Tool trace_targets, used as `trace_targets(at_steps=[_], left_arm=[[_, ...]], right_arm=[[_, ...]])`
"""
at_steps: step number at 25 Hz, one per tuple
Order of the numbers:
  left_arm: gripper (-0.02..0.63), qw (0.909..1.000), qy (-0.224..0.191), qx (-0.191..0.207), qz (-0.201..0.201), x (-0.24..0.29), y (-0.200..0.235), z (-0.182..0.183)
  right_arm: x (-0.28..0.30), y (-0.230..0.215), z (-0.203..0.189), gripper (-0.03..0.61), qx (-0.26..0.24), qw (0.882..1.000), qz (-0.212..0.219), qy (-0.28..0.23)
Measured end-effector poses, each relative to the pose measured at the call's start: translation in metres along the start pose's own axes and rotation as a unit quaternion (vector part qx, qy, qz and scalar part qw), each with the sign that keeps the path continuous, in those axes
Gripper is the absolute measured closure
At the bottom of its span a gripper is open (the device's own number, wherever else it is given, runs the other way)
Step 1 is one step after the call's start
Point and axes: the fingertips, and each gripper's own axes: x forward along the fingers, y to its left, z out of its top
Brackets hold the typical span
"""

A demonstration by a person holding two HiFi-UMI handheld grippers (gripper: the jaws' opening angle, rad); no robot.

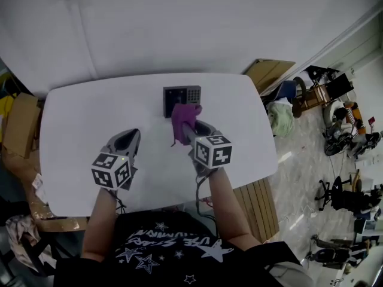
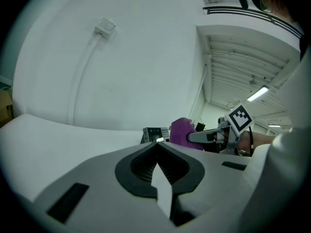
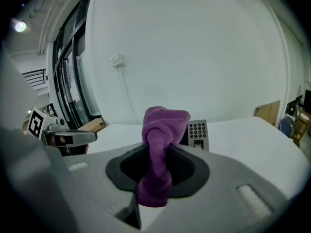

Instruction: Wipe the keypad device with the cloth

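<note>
The keypad device (image 1: 182, 98) is a dark box with a grid of buttons, standing near the far edge of the white table (image 1: 78, 118). My right gripper (image 1: 187, 124) is shut on a purple cloth (image 1: 183, 119), bunched at its tips just in front of the device. In the right gripper view the cloth (image 3: 160, 149) hangs through the jaws and partly hides the keypad (image 3: 198, 135). My left gripper (image 1: 127, 141) hovers over the table to the left, shut with nothing in it. The left gripper view shows the keypad (image 2: 155, 134), the cloth (image 2: 183, 132) and the right gripper (image 2: 214, 137) ahead.
A cardboard box (image 1: 20, 124) stands off the table's left side. On the floor to the right are a green bundle (image 1: 280, 117), wooden furniture (image 1: 311, 94) and office chairs (image 1: 341, 193). A white wall (image 1: 179, 23) runs behind the table.
</note>
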Motion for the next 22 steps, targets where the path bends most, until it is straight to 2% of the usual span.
trace_targets(at_steps=[11, 16, 22], left_arm=[[0.606, 0.9991, 0.018, -0.014, -0.035, 0.018, 0.044, 0.003], [0.606, 0.9987, 0.033, 0.021, -0.033, 0.029, 0.052, 0.005], [0.606, 0.9987, 0.034, -0.005, -0.037, 0.04, 0.062, 0.002]], right_arm=[[0.062, 0.008, 0.006, 0.479, -0.011, 0.999, -0.039, 0.027], [0.078, 0.004, 0.007, 0.48, -0.014, 0.998, -0.049, 0.04], [0.098, -0.006, 0.006, 0.48, -0.019, 0.997, -0.054, 0.046]])
